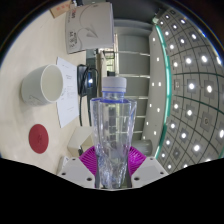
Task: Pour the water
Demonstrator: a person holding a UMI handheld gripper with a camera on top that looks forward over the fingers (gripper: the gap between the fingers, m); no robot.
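Claw (113, 165) is pinching a clear plastic bottle (114, 135), upright, white cap on, both purple pads (92, 158) pressed on its lower sides. Bottle sits right between the fingers, held above the counter (30, 110). White cup (42, 84) stands well off to the left beyond the claw, a red disc (38, 138) nearer on that side. Paper sheet (68, 95) lies beside the cup.

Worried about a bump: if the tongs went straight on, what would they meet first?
The tongs grip a clear plastic water bottle; beyond it a small dark device probably comes first, though depth is unclear.
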